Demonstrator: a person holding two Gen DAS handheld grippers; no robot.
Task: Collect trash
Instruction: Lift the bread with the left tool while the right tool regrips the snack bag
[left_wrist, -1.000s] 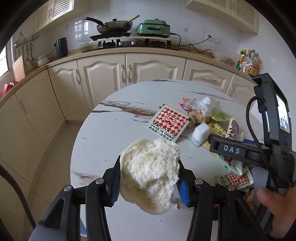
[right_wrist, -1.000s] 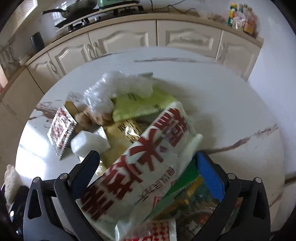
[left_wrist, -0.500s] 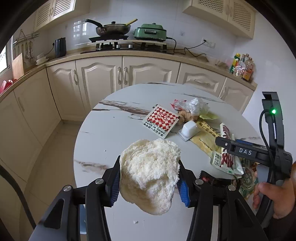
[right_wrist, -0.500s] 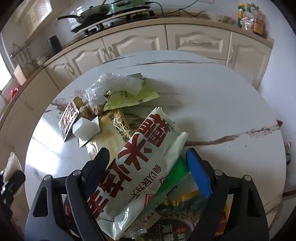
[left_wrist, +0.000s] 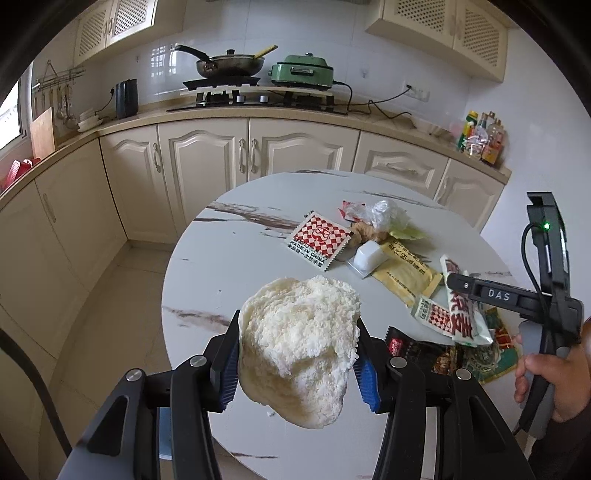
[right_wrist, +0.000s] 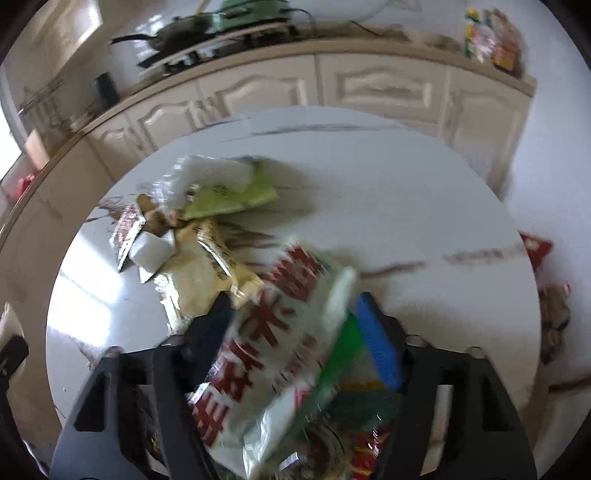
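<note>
My left gripper (left_wrist: 297, 336) is shut on a crumpled white wad of paper (left_wrist: 295, 369), held up over the near edge of the round marble table (left_wrist: 229, 280). A white snack bag with red characters (right_wrist: 266, 339) sits between the fingers of my right gripper (right_wrist: 293, 306), tilted up off the pile. These jaws are opening, though both pads still touch the bag. In the left wrist view the same bag (left_wrist: 463, 314) hangs from that gripper at the right. Loose trash remains on the table: a red-and-white chequered packet (left_wrist: 319, 240), a yellow packet (left_wrist: 404, 275) and a clear plastic bag (left_wrist: 384, 214).
A small white tub (left_wrist: 369, 254), a dark wrapper (left_wrist: 417, 349) and a green wrapper (left_wrist: 495, 347) also lie on the table. A person's hand (left_wrist: 546, 373) holds the right gripper's handle. Cream cabinets and a counter with a stove (left_wrist: 236, 96) stand behind the table.
Both grippers have drawn back and up from the table. The right jaws narrowed around the white snack bag and raised it off the pile. The left still holds the wad.
</note>
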